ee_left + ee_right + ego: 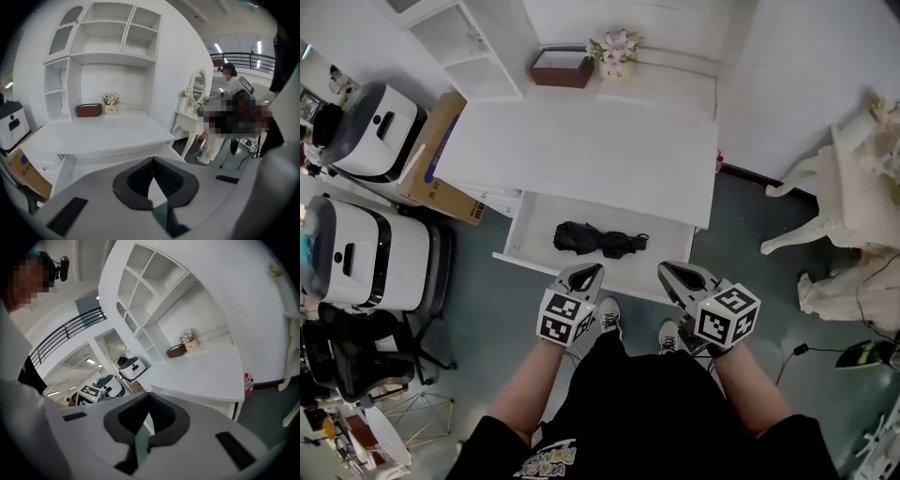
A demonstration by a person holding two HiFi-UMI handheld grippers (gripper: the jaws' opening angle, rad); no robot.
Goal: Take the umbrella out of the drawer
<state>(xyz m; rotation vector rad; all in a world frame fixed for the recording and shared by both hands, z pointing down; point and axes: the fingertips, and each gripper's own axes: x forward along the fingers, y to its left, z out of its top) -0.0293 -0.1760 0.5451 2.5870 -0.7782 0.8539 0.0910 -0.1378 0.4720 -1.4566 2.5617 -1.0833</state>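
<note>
Both left gripper [585, 271] and right gripper [672, 269] (jaws pressed together, empty) hang near the drawer [673, 246] holding the umbrella [598, 240]

The desk top [581, 155] covers the rear of the open drawer [534, 225] and one side of a cardboard box [441, 173]. The box's print is too small to read.

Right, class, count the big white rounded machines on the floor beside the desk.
2. One white rounded machine sits by the brown cardboard box; the other stands left of the open white drawer. Others may be hidden.
</note>
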